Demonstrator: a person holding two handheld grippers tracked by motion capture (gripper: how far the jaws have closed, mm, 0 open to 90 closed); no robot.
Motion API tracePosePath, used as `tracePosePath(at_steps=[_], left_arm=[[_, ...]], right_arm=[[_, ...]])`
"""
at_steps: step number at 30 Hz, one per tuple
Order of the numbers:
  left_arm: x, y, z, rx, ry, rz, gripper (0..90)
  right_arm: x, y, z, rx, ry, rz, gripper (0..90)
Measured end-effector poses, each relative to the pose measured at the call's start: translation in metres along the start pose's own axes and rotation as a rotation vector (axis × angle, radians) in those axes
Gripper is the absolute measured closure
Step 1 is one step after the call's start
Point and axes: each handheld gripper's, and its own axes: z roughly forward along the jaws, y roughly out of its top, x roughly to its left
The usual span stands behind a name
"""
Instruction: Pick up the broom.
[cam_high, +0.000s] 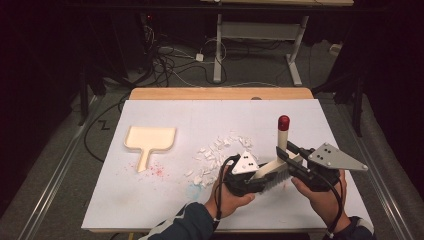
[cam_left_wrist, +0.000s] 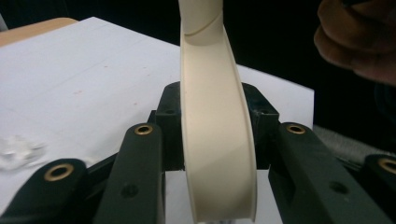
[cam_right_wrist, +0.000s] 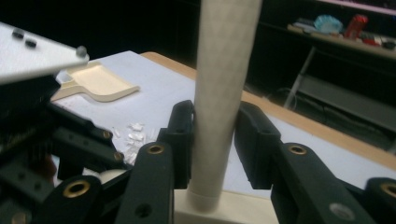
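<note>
A cream hand brush (cam_high: 283, 136) with a red-tipped handle and dark bristles is held above the table's near right part. My left gripper (cam_high: 262, 176) is shut on its curved cream back (cam_left_wrist: 217, 140), with both pads pressed against the sides. My right gripper (cam_high: 288, 152) is shut on the upright handle (cam_right_wrist: 224, 93), just above the brush base. A cream dustpan (cam_high: 150, 140) lies flat at the left of the white board, and it appears again as the dustpan (cam_right_wrist: 100, 84) in the right gripper view. White paper scraps (cam_high: 217, 152) are scattered between the dustpan and the brush.
The white board (cam_high: 175, 200) covers a wooden table, whose far edge (cam_high: 220, 93) shows. Red specks (cam_high: 157, 171) dot the board near the dustpan's handle. Cables and a desk frame (cam_high: 260, 30) stand on the floor beyond. A hand (cam_left_wrist: 359, 37) is at the top right of the left gripper view.
</note>
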Motion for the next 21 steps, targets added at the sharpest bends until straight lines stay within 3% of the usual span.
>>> tracePosePath(at_steps=[2, 5, 6, 7, 8, 9, 10, 11, 12, 14, 15, 17, 18, 19, 21], left_arm=[[0.004, 0.001, -0.018, 0.03, -0.003, 0.058, 65.0], [0.007, 0.0, -0.032, 0.045, -0.015, 0.087, 65.0], [0.008, -0.002, -0.039, 0.05, -0.016, 0.102, 65.0], [0.01, -0.006, -0.054, 0.07, -0.021, 0.132, 65.0], [0.01, -0.006, -0.054, 0.07, -0.021, 0.132, 65.0], [0.011, -0.009, -0.062, 0.076, -0.024, 0.151, 65.0], [0.012, -0.012, -0.07, 0.085, -0.031, 0.16, 65.0], [0.014, -0.014, -0.077, 0.092, -0.035, 0.162, 65.0], [0.015, -0.017, -0.083, 0.1, -0.046, 0.165, 65.0], [0.015, -0.023, -0.093, 0.115, -0.065, 0.173, 64.9], [0.015, -0.027, -0.096, 0.127, -0.073, 0.179, 64.9], [0.014, -0.032, -0.099, 0.144, -0.1, 0.197, 64.9], [0.013, -0.033, -0.1, 0.151, -0.111, 0.201, 64.9], [0.012, -0.034, -0.099, 0.161, -0.118, 0.211, 64.9], [0.012, -0.035, -0.096, 0.169, -0.157, 0.225, 64.8]], right_arm=[[0.002, 0.001, -0.003, -0.014, 0.024, -0.028, 64.4], [0.002, 0.001, -0.004, -0.014, 0.109, -0.051, 56.4], [0.002, 0.001, -0.004, -0.014, 0.109, -0.051, 56.4], [0.004, -0.001, -0.003, -0.005, 0.174, -0.098, 52.5], [0.004, -0.001, -0.003, -0.005, 0.174, -0.098, 52.5], [0.006, -0.006, -0.001, 0.023, 0.252, -0.153, 49.0], [0.006, -0.006, -0.001, 0.023, 0.252, -0.153, 49.0], [0.008, -0.01, 0.001, 0.048, 0.277, -0.183, 47.2], [0.009, -0.018, 0.006, 0.085, 0.328, -0.211, 43.9], [0.011, -0.024, 0.013, 0.128, 0.377, -0.219, 40.9], [0.011, -0.024, 0.013, 0.128, 0.377, -0.219, 40.9], [0.019, -0.03, 0.025, 0.175, 0.447, -0.233, 36.2], [0.019, -0.03, 0.025, 0.175, 0.447, -0.233, 36.2], [0.023, -0.035, 0.032, 0.209, 0.512, -0.233, 34.9], [0.028, -0.04, 0.039, 0.244, 0.564, -0.247, 36.0]])
